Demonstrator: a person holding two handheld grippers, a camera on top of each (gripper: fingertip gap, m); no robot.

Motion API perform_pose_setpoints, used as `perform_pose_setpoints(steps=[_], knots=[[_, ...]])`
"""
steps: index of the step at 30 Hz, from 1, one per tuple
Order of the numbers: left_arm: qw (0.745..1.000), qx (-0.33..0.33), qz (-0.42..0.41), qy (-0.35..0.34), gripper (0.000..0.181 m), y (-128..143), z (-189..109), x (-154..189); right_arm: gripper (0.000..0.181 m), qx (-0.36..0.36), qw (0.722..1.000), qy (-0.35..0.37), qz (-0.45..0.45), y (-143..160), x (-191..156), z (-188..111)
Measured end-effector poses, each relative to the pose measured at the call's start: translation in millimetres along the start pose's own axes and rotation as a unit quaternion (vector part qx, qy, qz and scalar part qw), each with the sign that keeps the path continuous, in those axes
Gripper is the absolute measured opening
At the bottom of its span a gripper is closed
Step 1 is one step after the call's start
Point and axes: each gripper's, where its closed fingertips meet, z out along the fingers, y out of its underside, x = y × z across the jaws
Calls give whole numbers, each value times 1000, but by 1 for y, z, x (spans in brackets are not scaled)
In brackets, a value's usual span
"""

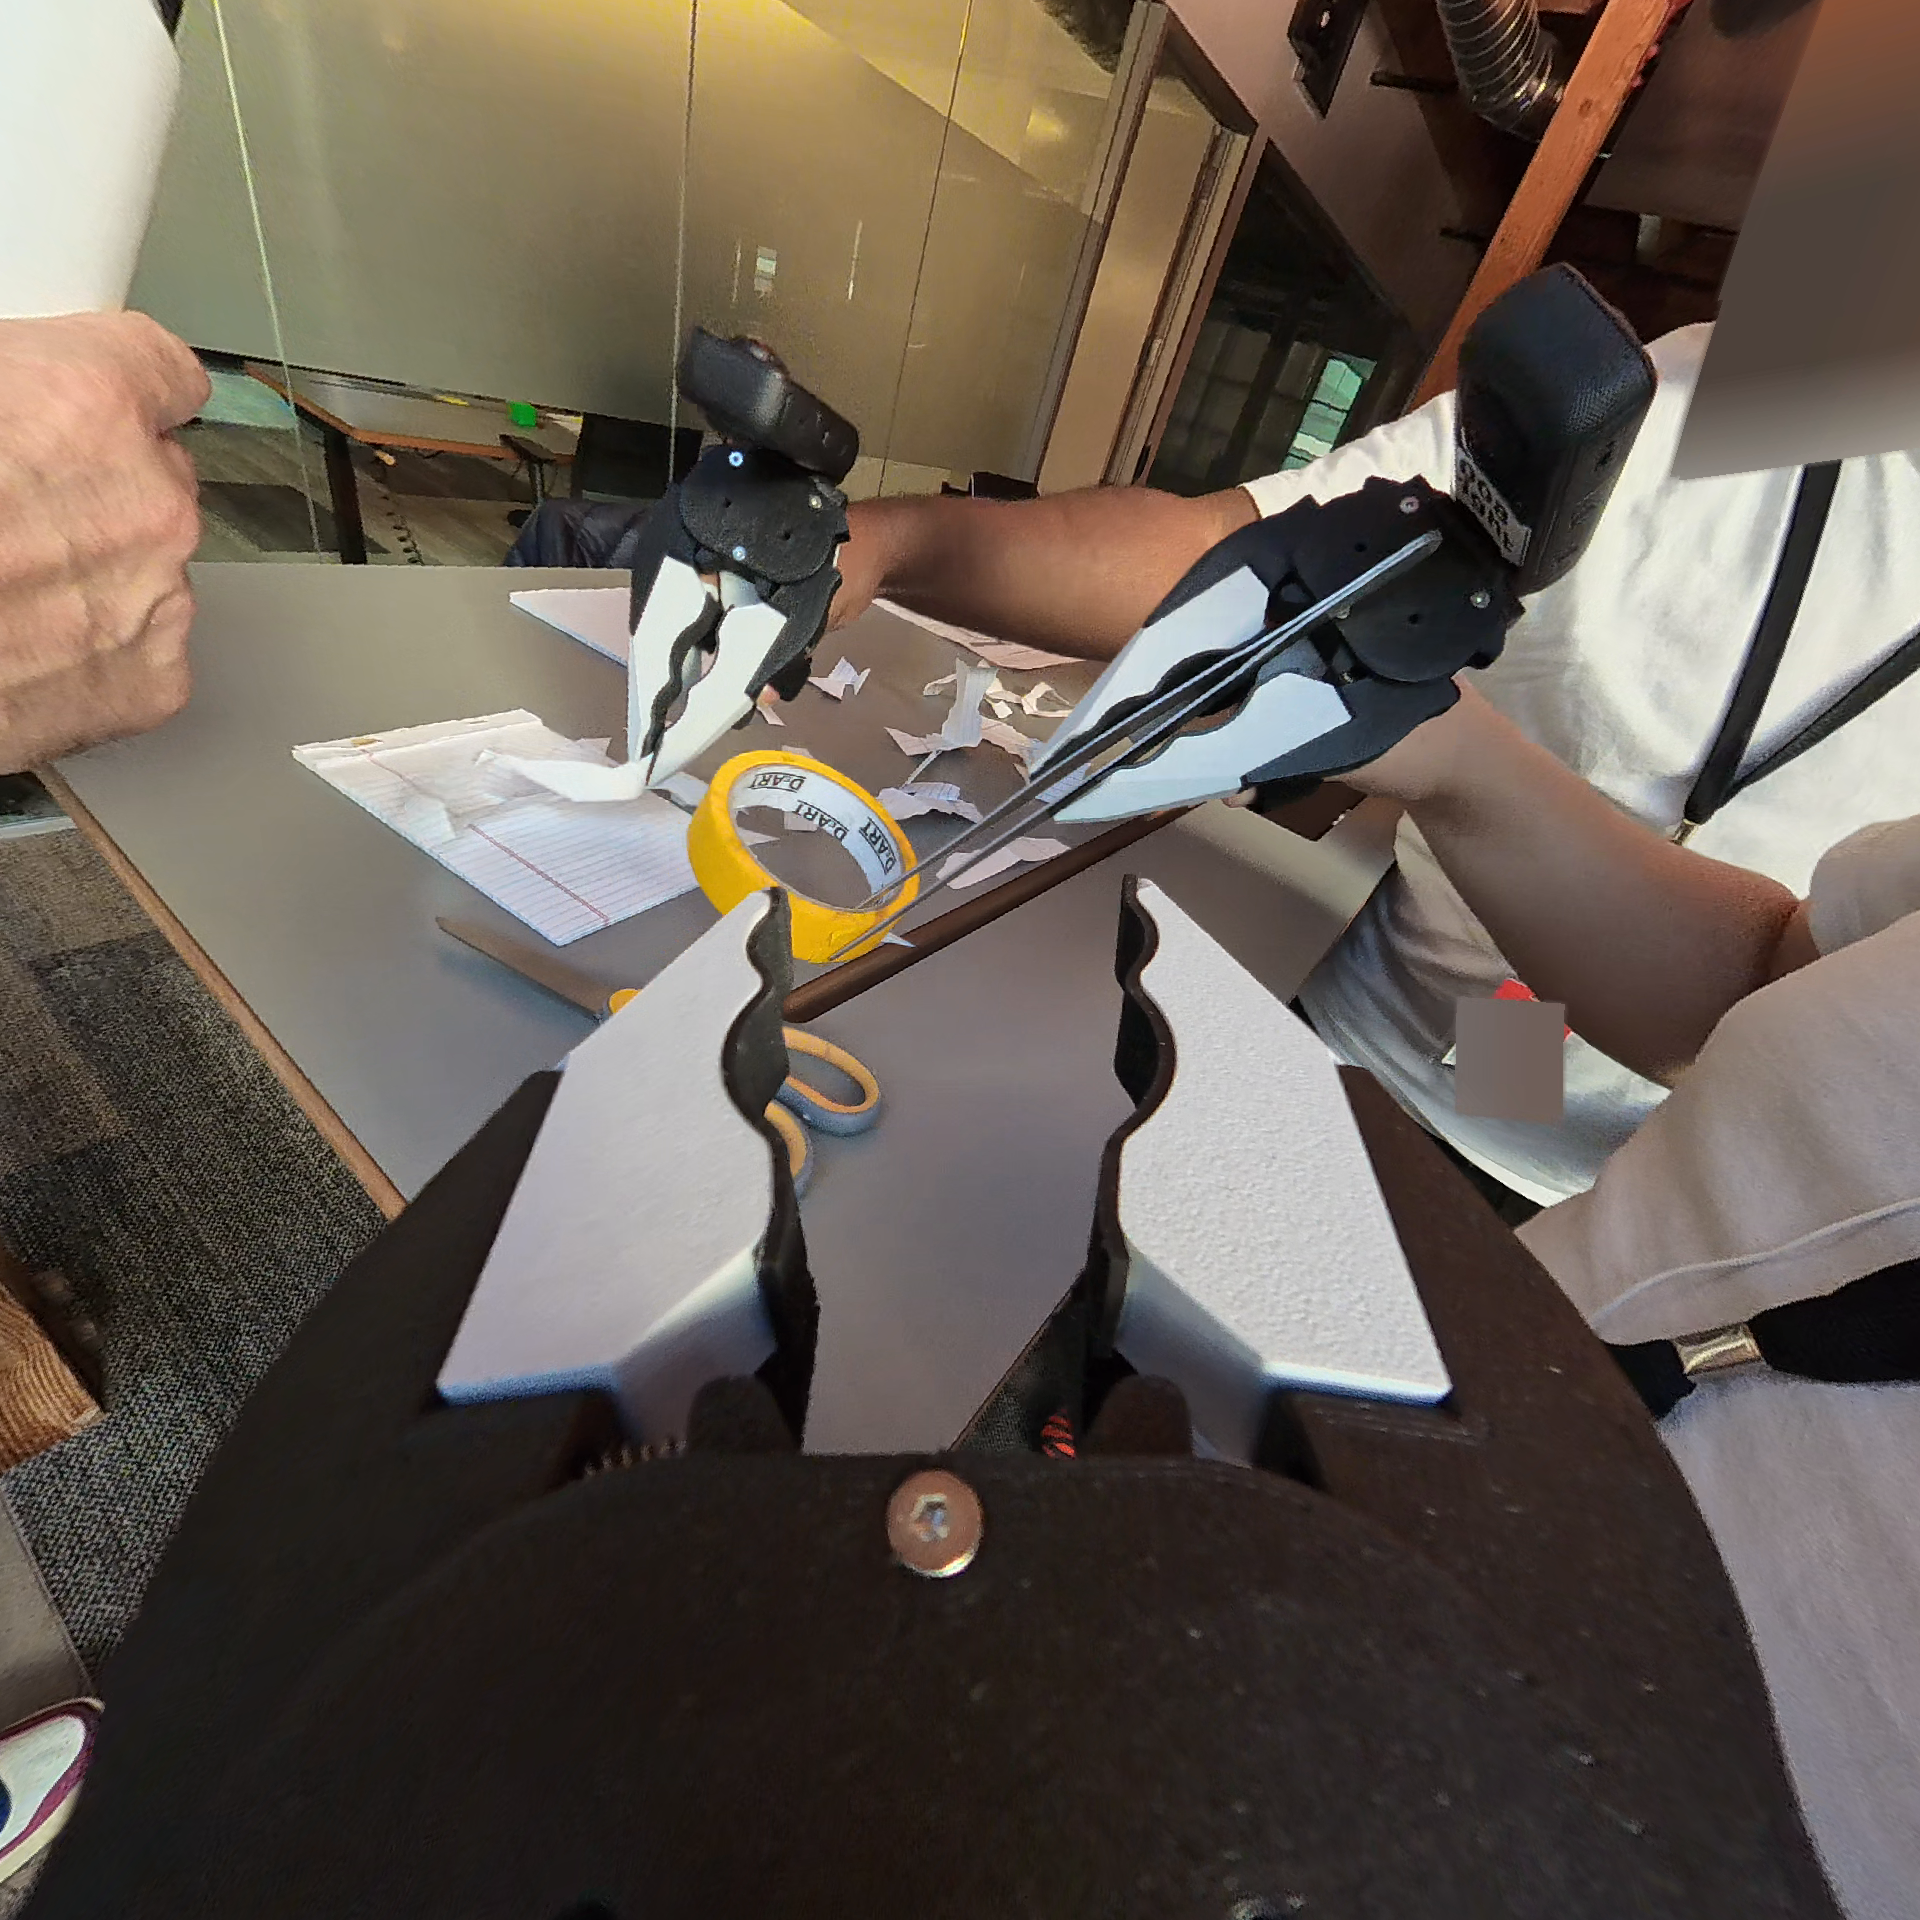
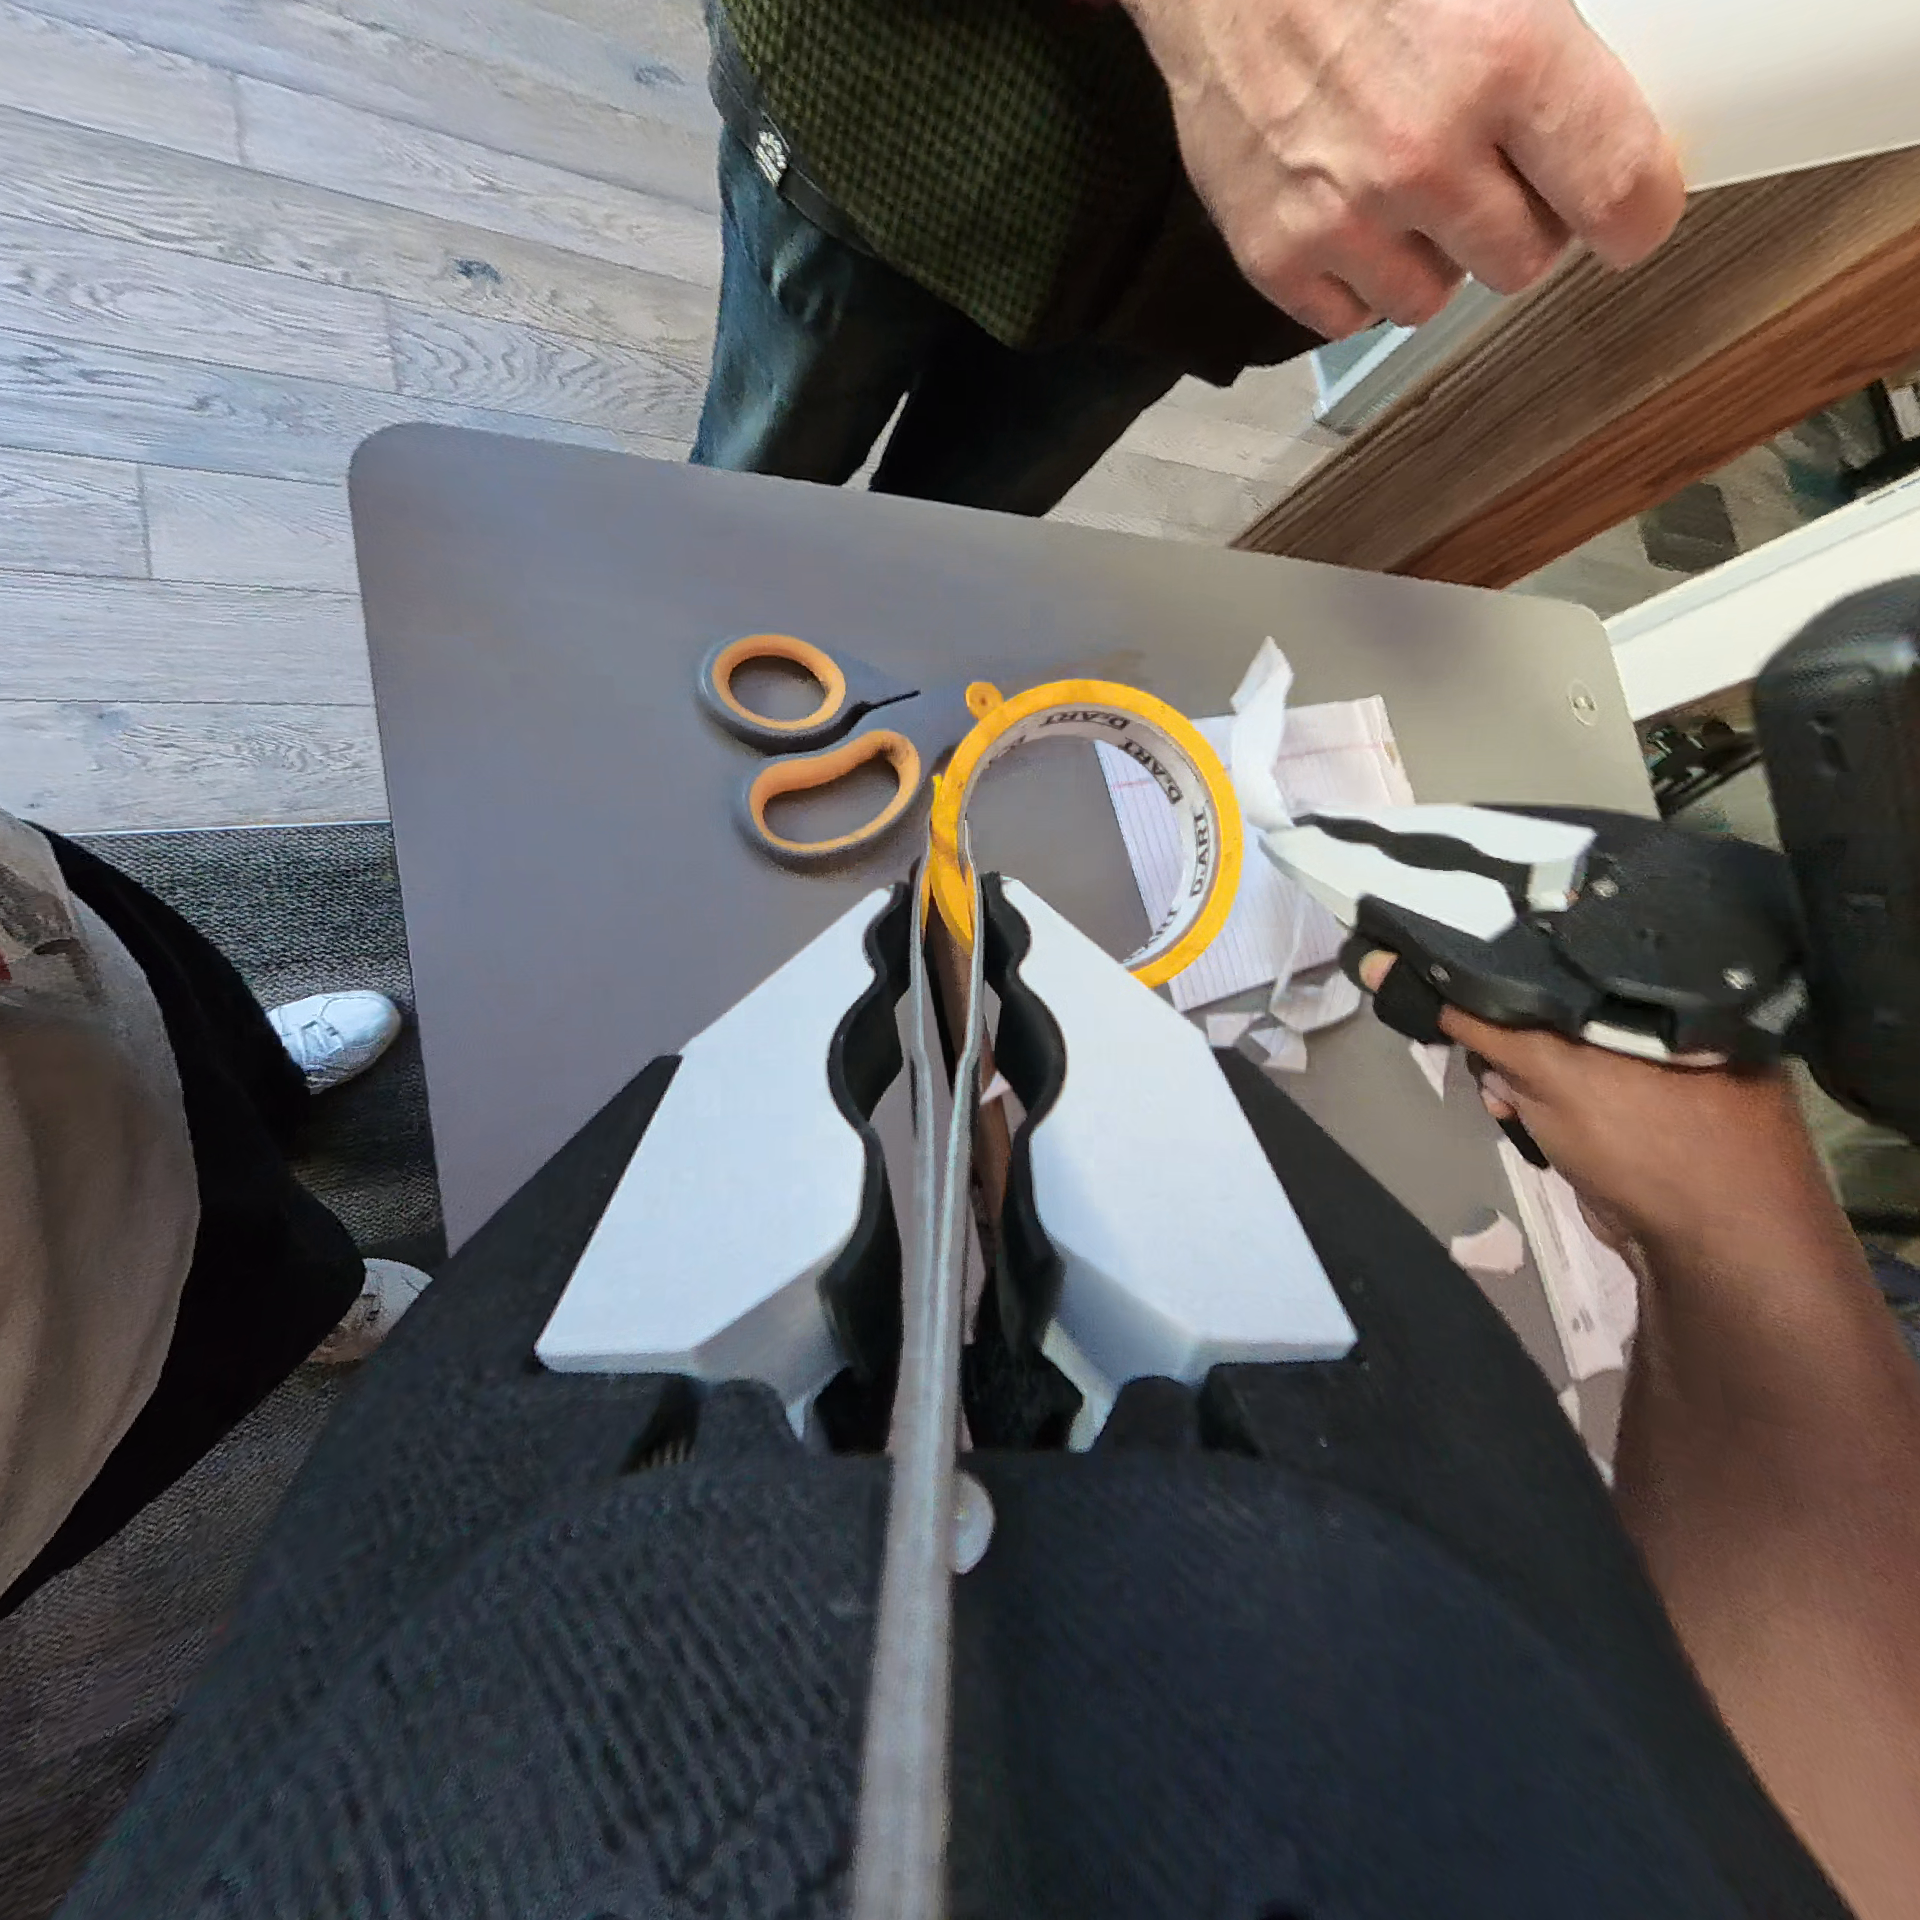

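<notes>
My left gripper point(image 1: 956, 904) is open and empty, held above the grey table point(image 1: 312, 665) just short of a yellow tape roll point(image 1: 727, 831). My right gripper point(image 2: 945, 894) is shut on long metal tweezers point(image 2: 925, 1247). The tweezer tips straddle the near wall of the tape roll point(image 2: 1216, 821), one tine inside and one outside. This gripper point(image 1: 1049, 779) and its tweezers point(image 1: 966, 852) also show in the left wrist view. A third gripper point(image 1: 649, 769) is shut on a white paper strip point(image 1: 561, 774) beside the roll; it also shows in the right wrist view point(image 2: 1278, 842).
Orange-handled scissors point(image 2: 810, 800) lie by the roll and under my left gripper point(image 1: 831, 1081). A lined notepad point(image 1: 540, 862) and torn paper scraps point(image 1: 956, 717) lie beyond. A thin dark rod point(image 1: 987, 904) lies near the roll. A standing person's hand point(image 2: 1392, 156) hangs over the far table edge. My hands' fingertips stand some 15 cm from each other.
</notes>
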Motion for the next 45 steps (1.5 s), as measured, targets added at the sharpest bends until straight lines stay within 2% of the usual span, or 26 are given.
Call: perform_pose_setpoints(steps=[9, 18, 23, 28, 35, 45], knots=[[1000, -1, 8, 27, 61, -1, -1, 13, 12, -49, 996, 65, 45, 35, -18, -36], [998, -12, 16, 68, 61, -2, 7, 25, 12, -110, 980, 123, 110, 82, -28, -78], [995, -18, 25, 90, 62, -2, 11, 35, 13, -163, 966, 138, 144, 115, -34, -95], [994, -23, 25, 105, 62, 1, 13, 41, 14, -179, 955, 128, 197, 141, -39, -107], [993, -26, 25, 108, 62, 3, 11, 44, 15, -159, 947, 109, 258, 148, -34, -114], [996, -19, 22, 90, 62, 0, 6, 37, 16, -151, 946, 106, 266, 152, -27, -114]])
